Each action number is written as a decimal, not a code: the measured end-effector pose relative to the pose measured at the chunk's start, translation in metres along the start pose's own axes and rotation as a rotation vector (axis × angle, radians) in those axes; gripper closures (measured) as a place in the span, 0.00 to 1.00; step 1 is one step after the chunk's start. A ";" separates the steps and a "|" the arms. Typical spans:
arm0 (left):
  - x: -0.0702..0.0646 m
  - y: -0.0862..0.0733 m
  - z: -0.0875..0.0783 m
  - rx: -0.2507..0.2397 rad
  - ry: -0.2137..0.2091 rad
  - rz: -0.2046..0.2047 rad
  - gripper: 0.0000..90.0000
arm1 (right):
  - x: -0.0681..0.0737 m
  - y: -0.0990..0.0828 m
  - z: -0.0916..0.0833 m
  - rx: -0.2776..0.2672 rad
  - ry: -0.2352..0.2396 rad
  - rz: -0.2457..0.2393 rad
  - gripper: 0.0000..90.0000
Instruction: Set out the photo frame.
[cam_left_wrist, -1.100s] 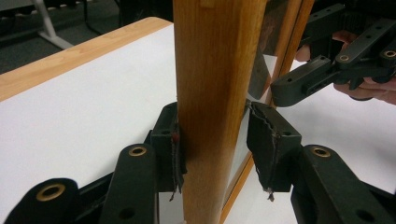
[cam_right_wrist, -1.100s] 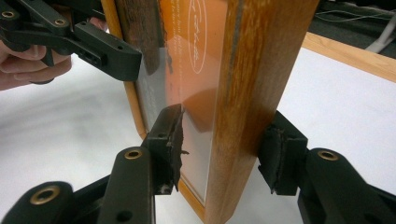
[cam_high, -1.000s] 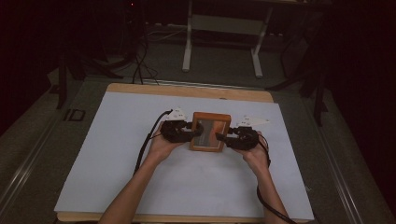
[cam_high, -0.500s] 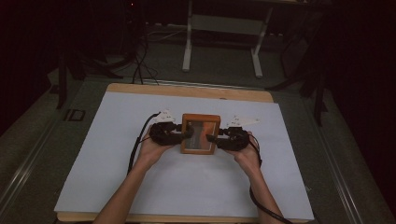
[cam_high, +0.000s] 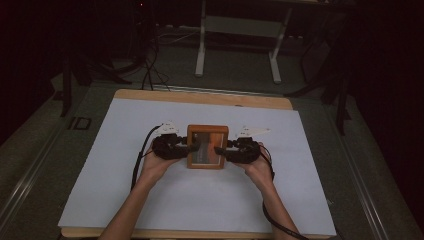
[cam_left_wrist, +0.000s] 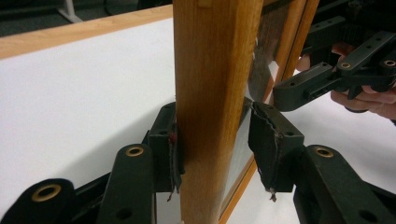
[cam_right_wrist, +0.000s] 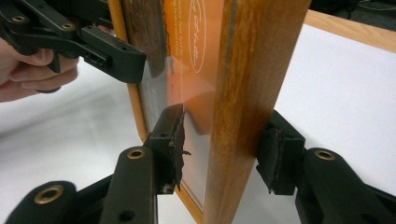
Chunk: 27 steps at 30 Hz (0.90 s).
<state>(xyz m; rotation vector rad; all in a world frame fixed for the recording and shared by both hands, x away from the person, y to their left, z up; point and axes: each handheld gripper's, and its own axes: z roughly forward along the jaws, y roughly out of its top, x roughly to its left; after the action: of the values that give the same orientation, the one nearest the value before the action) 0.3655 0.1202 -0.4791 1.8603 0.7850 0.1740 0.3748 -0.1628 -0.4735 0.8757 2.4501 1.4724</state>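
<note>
The wooden frame (cam_high: 208, 146), carried between the left gripper (cam_high: 191, 148) and the right gripper (cam_high: 220, 150), now sits further toward the table's left side than a second ago. Both hands have shifted along with it. The left gripper's jaws have just been opening and the right gripper's closing, each astride a frame side.

Black jaws, brass rivets, frayed pads (cam_left_wrist: 266, 140), bare forearms.
</note>
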 end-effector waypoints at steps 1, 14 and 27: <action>0.001 0.000 0.000 0.002 0.000 -0.002 0.61 | 0.000 0.000 0.001 0.002 0.005 0.005 0.63; 0.003 -0.003 0.004 0.012 0.013 -0.004 0.59 | -0.001 -0.005 0.005 0.015 0.008 0.022 0.64; 0.008 -0.004 0.009 -0.001 0.026 -0.039 0.58 | -0.007 -0.005 0.009 0.001 0.010 0.052 0.63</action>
<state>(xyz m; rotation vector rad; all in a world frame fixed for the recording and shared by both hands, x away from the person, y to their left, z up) 0.3743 0.1186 -0.4883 1.8436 0.8383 0.1746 0.3819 -0.1616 -0.4839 0.9408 2.4532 1.4959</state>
